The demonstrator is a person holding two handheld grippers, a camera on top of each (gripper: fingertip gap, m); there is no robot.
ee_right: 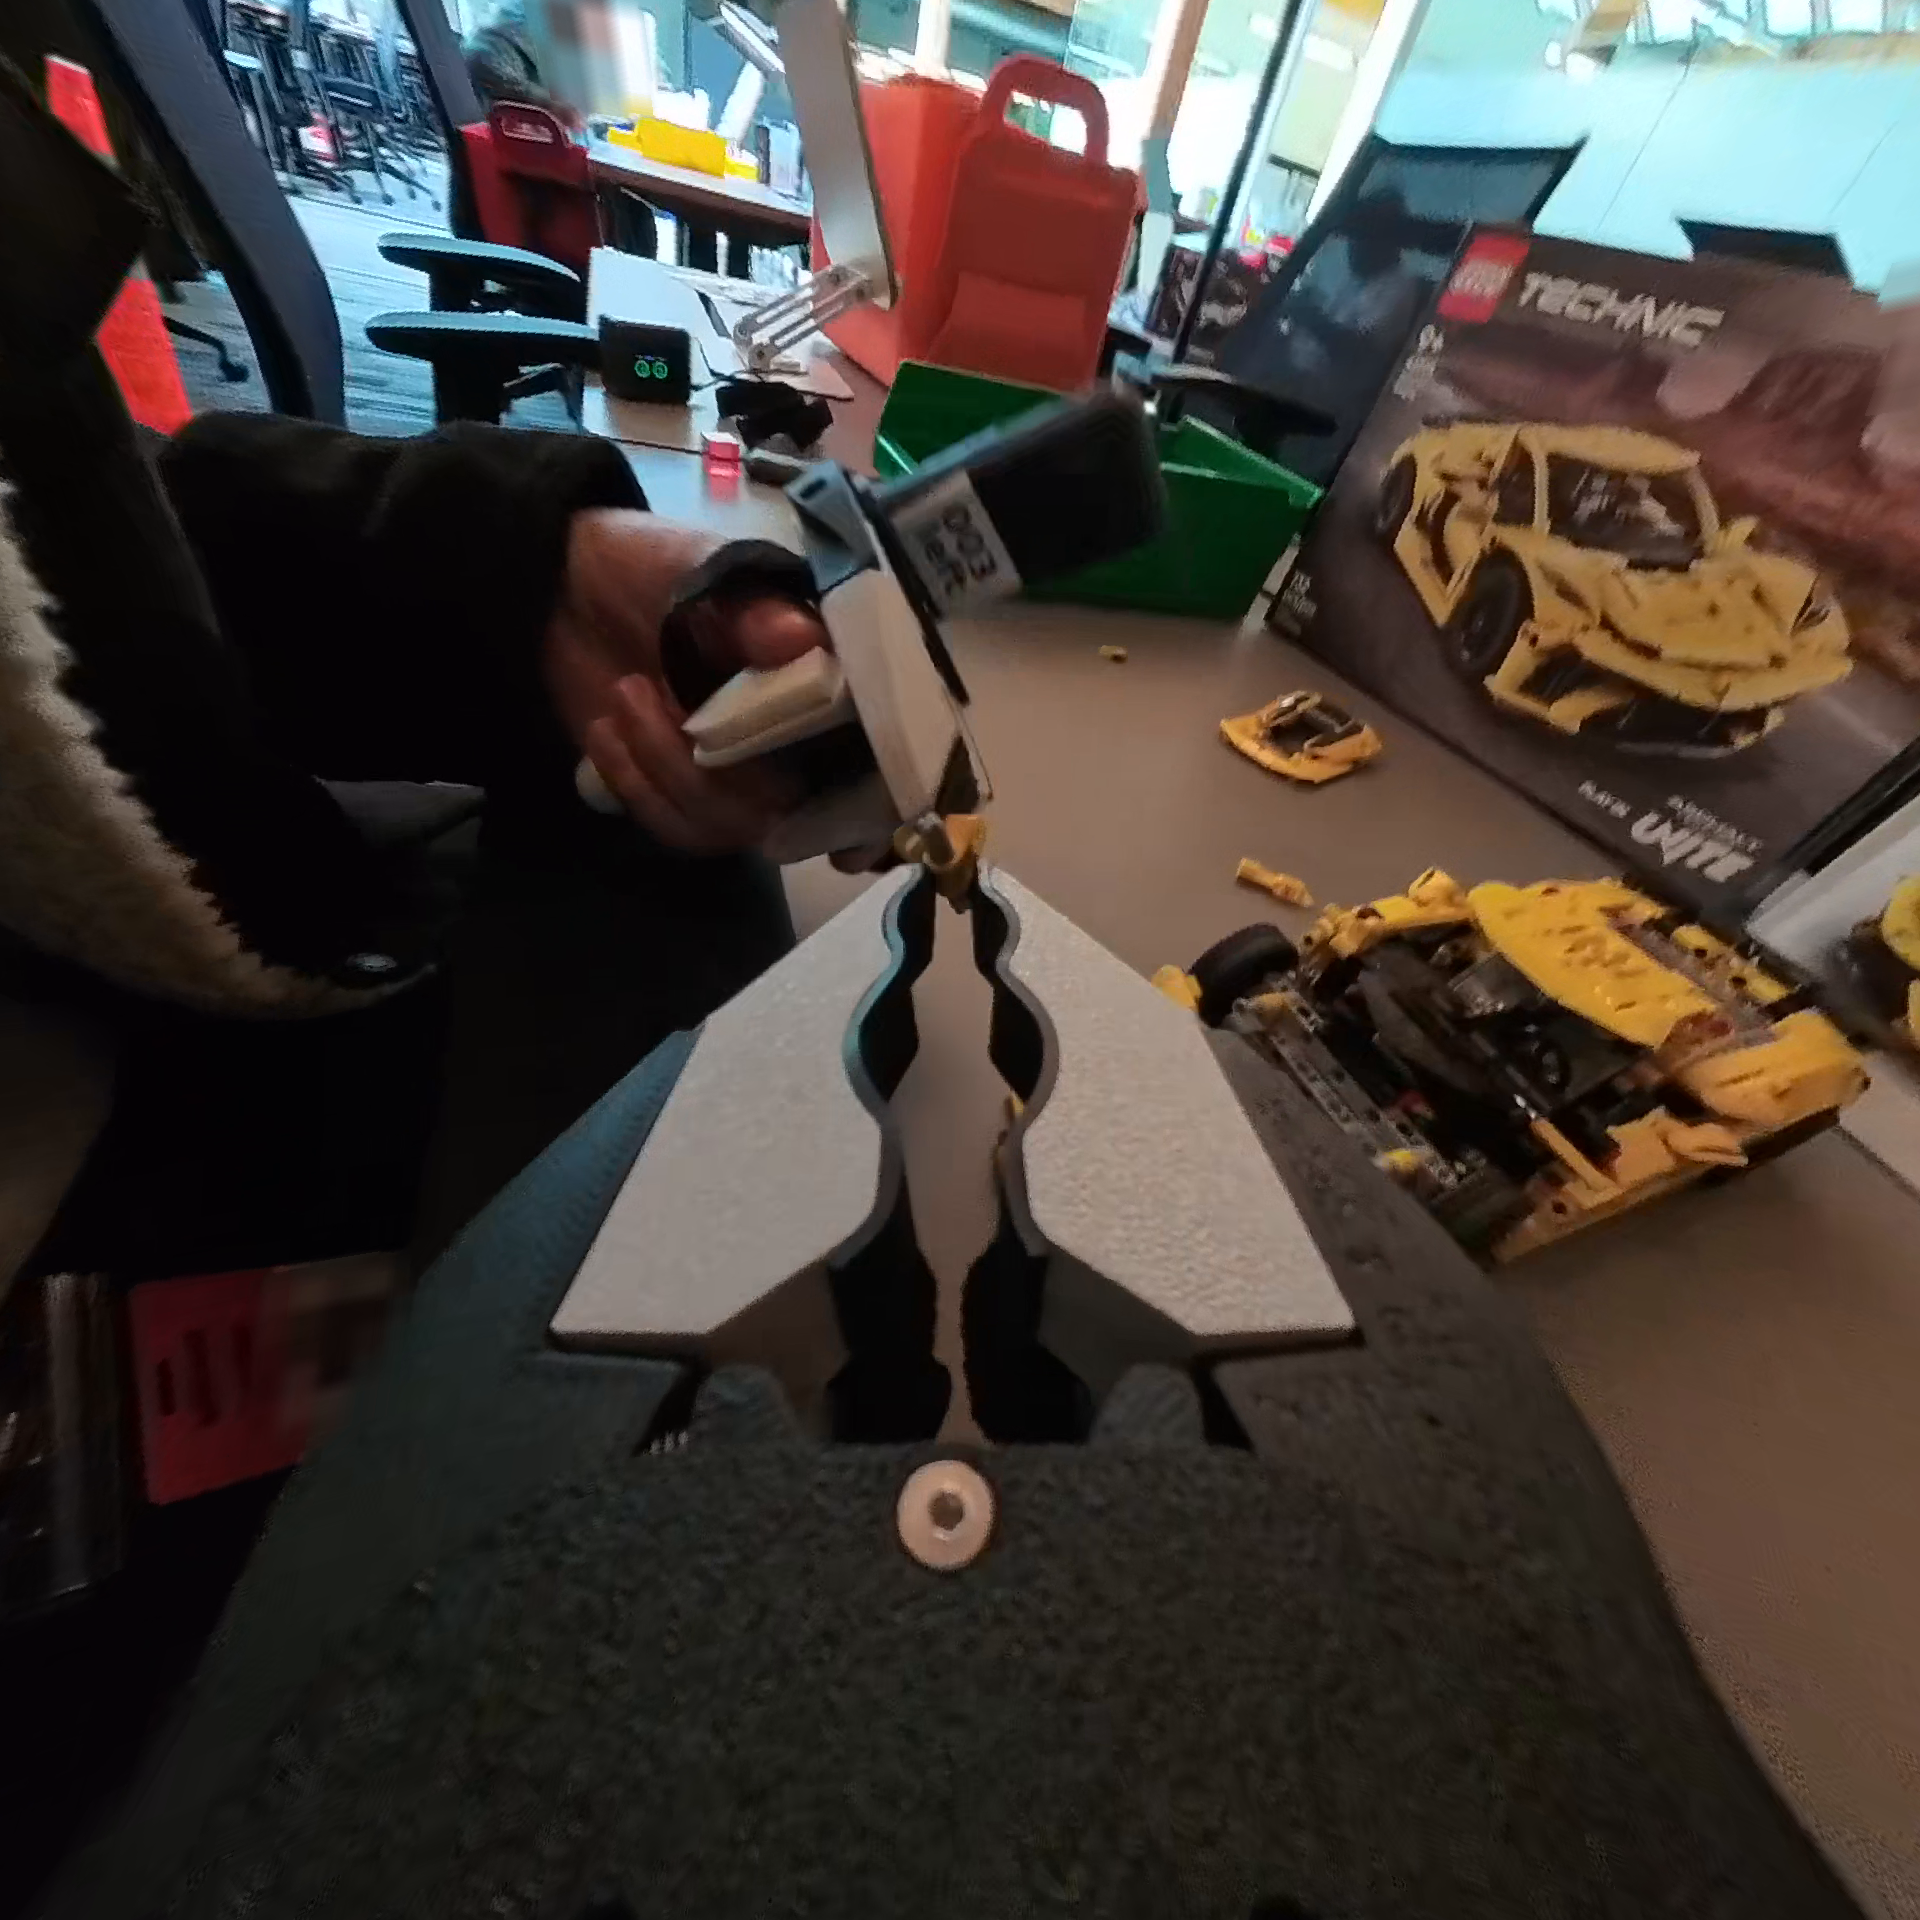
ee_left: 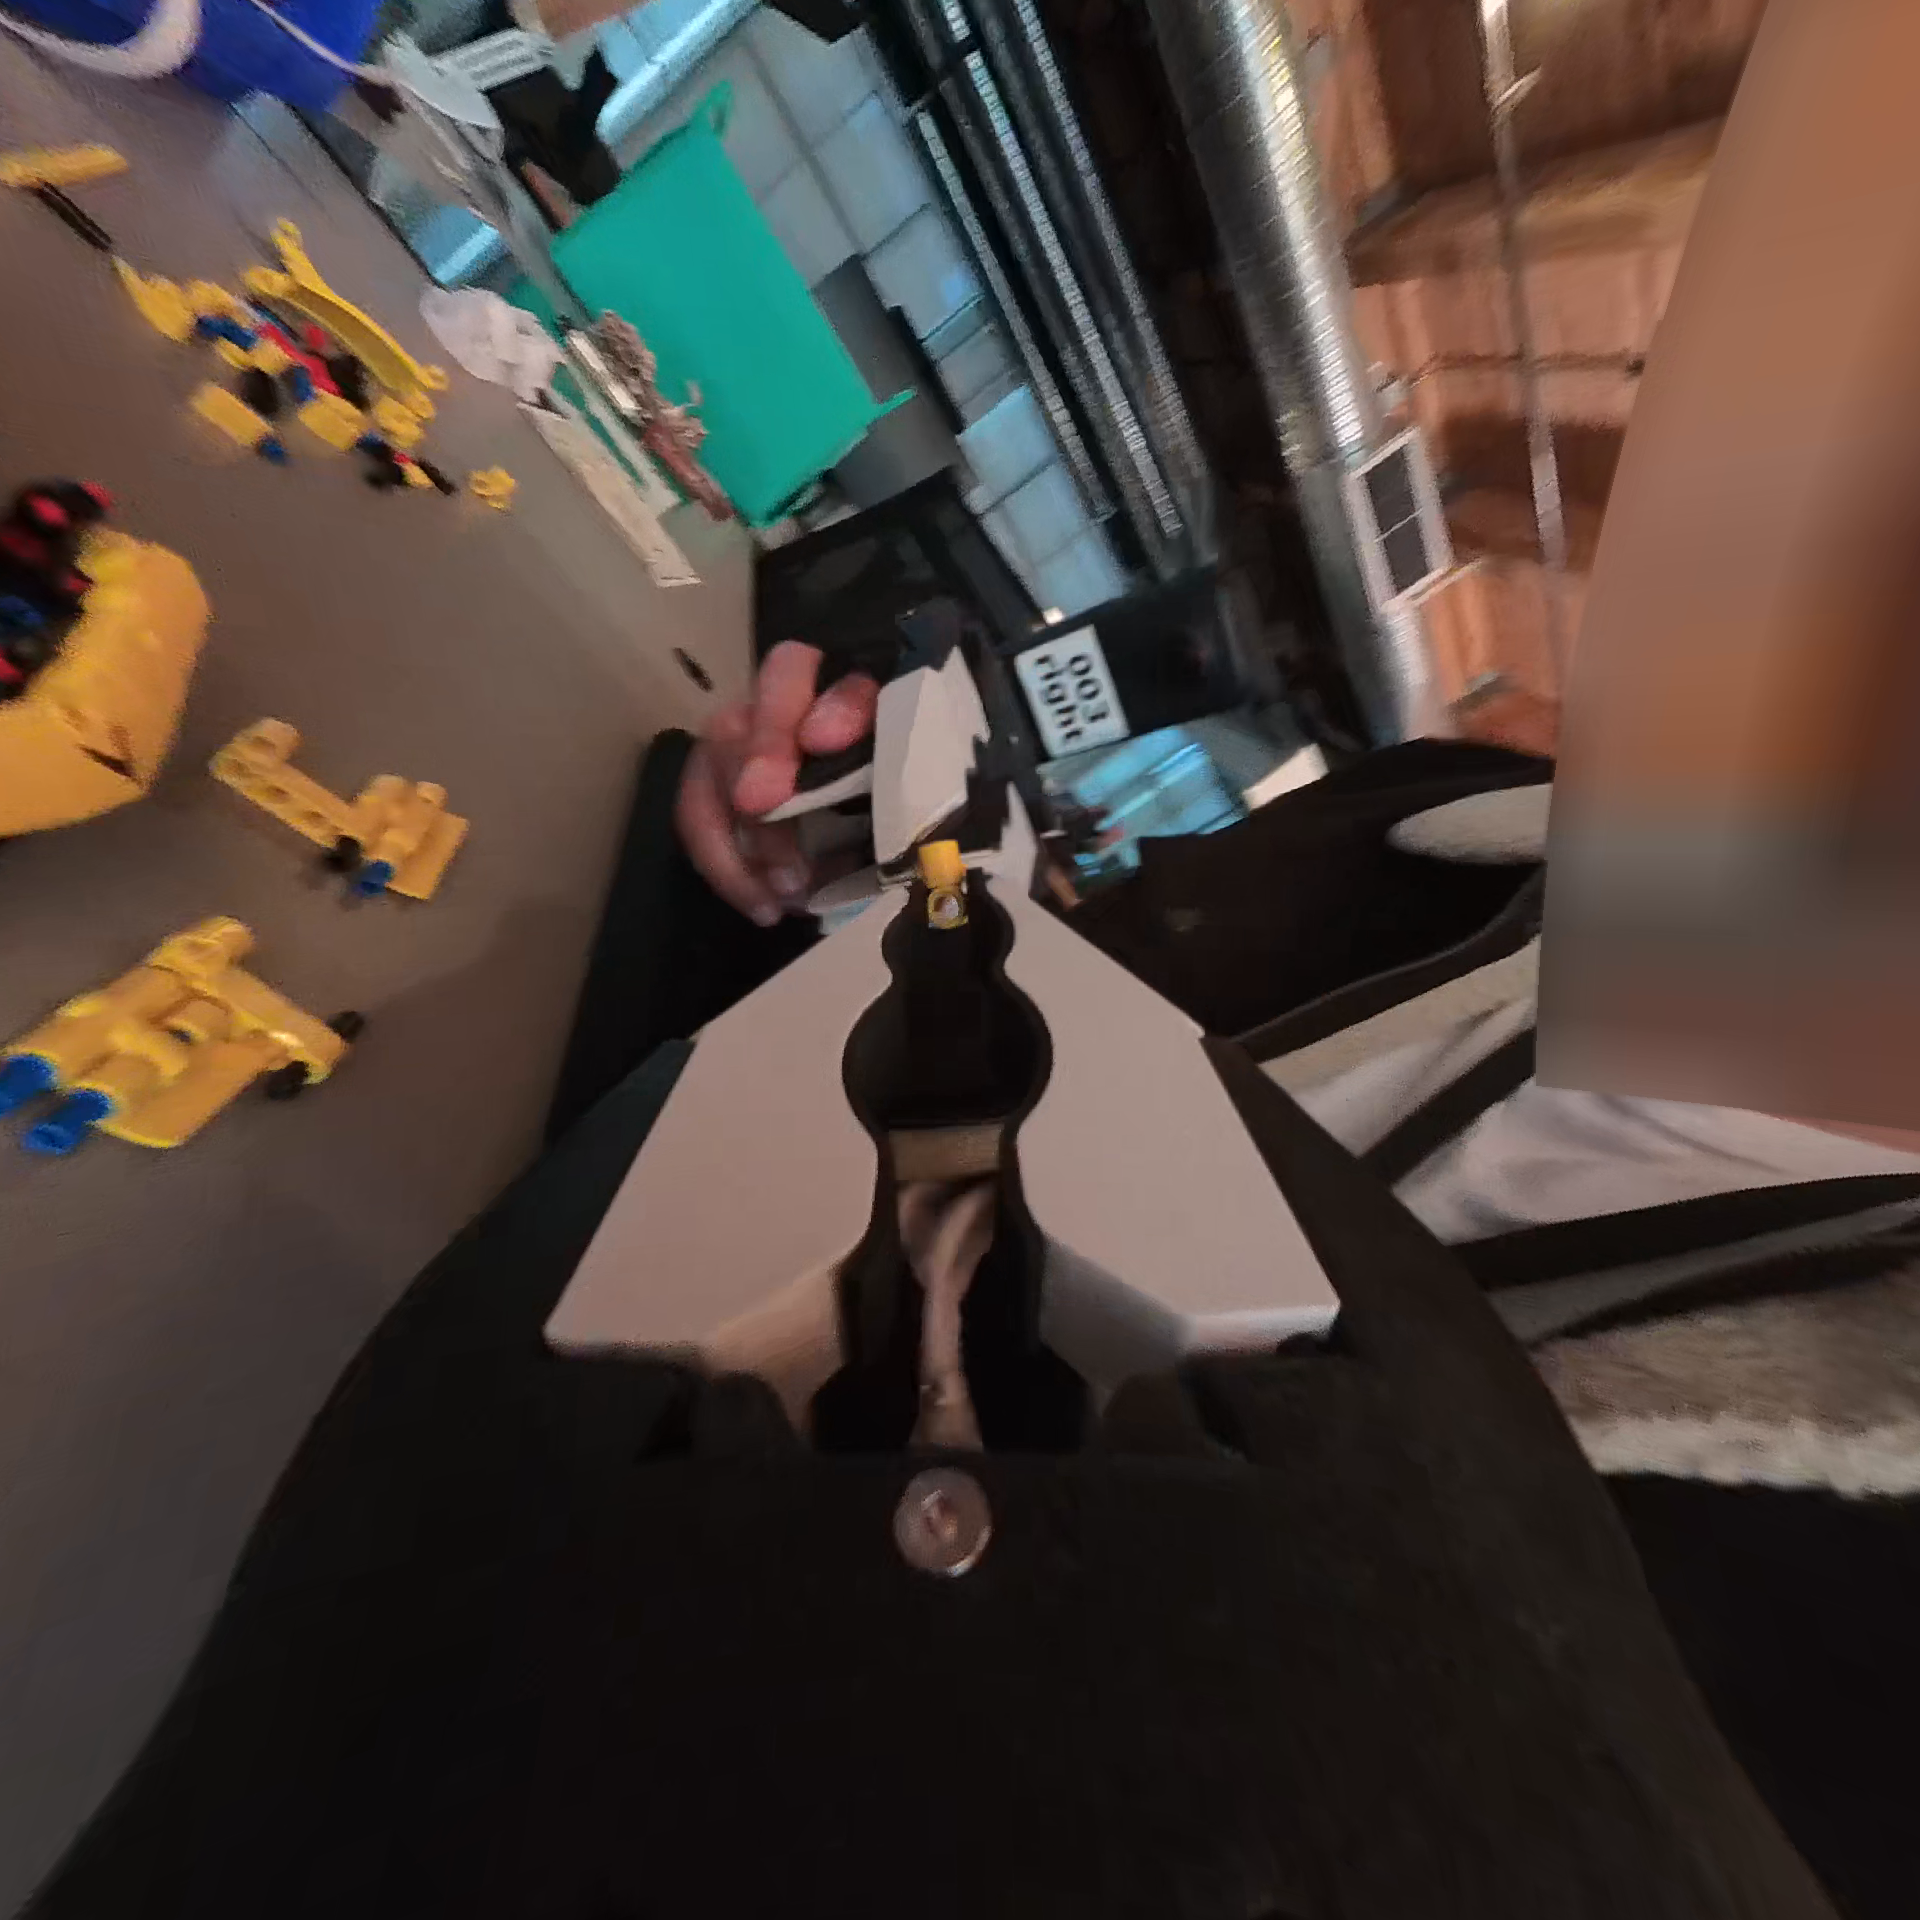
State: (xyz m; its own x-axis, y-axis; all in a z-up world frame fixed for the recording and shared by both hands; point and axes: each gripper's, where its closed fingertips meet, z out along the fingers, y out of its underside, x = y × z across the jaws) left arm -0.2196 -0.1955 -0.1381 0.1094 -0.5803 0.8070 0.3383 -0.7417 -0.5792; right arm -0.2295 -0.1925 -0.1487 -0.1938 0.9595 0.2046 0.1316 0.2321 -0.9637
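Note:
My left gripper (ee_left: 947, 906) is shut on a small yellow brick connector (ee_left: 940, 868) at its fingertips, held in the air off the edge of the grey table (ee_left: 416, 644). My right gripper (ee_right: 958, 885) meets it tip to tip and is shut on the same small yellow piece (ee_right: 961, 840). In the right wrist view the left gripper (ee_right: 930, 821) comes in from the upper left, held by a hand in a black sleeve. In the left wrist view the right gripper (ee_left: 935, 842) lies just beyond the piece, also held by a hand.
Yellow brick sub-assemblies (ee_left: 166, 1039) (ee_left: 343, 800) and a pile of loose parts (ee_left: 301, 353) lie on the table. A partly built yellow brick car (ee_right: 1507, 1049), its box (ee_right: 1621, 540), a green bin (ee_right: 1226, 520), a red bag (ee_right: 997, 239) and loose yellow pieces (ee_right: 1299, 732) stand to the right. Only a small space, under 4 cm, lies between the two pairs of fingers.

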